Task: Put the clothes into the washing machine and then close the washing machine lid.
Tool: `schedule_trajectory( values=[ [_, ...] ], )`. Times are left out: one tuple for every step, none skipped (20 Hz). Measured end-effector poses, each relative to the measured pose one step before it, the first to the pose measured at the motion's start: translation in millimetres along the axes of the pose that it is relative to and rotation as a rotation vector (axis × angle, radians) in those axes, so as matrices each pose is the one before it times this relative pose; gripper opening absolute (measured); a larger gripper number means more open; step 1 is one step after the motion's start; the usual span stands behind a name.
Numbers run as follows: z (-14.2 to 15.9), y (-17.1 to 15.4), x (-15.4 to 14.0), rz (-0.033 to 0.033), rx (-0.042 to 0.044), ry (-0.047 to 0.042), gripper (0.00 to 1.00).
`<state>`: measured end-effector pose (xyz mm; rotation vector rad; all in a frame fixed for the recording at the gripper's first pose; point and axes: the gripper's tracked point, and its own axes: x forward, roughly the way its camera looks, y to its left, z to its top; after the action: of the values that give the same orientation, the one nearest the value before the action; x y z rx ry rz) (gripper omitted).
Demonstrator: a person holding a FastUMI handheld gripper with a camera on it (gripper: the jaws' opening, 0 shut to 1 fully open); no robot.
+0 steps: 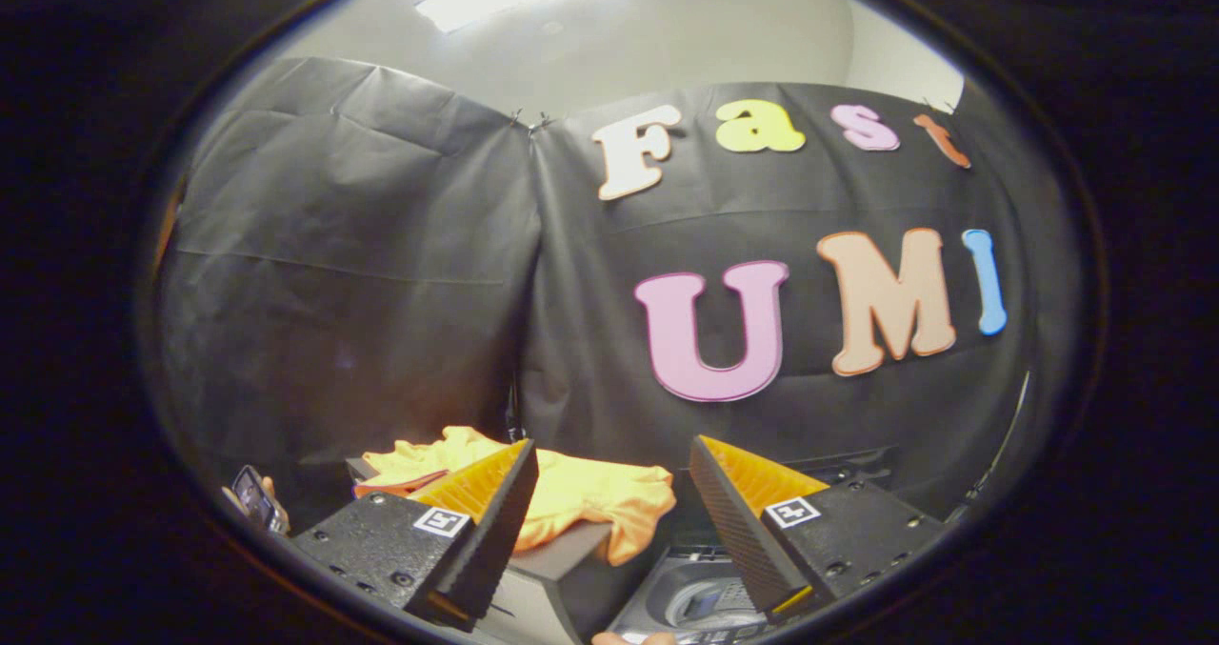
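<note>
A: Where was the cloth (pixel 571 497) found?

B: It was seen low in the middle of the frame, a yellow-orange garment lying crumpled on a dark box (pixel 562 559), with one edge hung over the box's near corner. It lay beyond the fingertips, partly hidden behind the left finger.

A: How was it judged to handle?

B: It was taken to be light, soft and limp, so that it would sag and trail once lifted. A bunched fold near its middle, or the hanging edge, was thought the best place to be pinched; a single flat layer might be slipped off.

A: And the gripper (pixel 614 507)?

B: Its fingers were held wide apart, with nothing between them and nothing touched.

A: What lay around?

B: The washer (pixel 700 602) was glimpsed at the bottom of the frame, just right of the box, between the fingers; its opening could not be made out clearly. A phone (pixel 255 497) was held by a hand at the lower left. The black wall (pixel 362 273) was spread behind everything.
</note>
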<state>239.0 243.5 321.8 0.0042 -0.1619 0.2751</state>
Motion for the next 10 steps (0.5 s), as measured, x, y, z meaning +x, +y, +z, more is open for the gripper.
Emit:
schedule_trajectory(
  values=[
    [1.45, 10.11, 15.38, 0.01066, -0.01752, 0.01801, 0.97],
    [1.17, 9.09, 16.26, 0.00711, -0.00964, 0.02032, 0.97],
    [-1.50, 9.05, 15.19, 0.00812, -0.00383, 0.02395, 0.97],
    [-2.02, 9.23, 13.87, 0.01267, 0.00589, 0.02821, 0.98],
    [-4.63, 11.64, 12.88, 0.01213, 0.01245, 0.02913, 0.97],
    [-2.74, 12.63, 12.60, 0.01885, 0.01080, 0.02367, 0.97],
    [-3.20, 8.91, 14.06, 0.01288, 0.00755, 0.02202, 0.97],
    [-3.42, 6.13, 12.10, 0.00523, 0.00008, 0.01981, 0.97],
    [-7.91, 2.18, 10.53, 0.00018, -0.00487, 0.03245, 0.97],
    [-8.19, 4.69, 12.25, 0.00216, -0.00024, 0.03880, 0.97]
  ],
)
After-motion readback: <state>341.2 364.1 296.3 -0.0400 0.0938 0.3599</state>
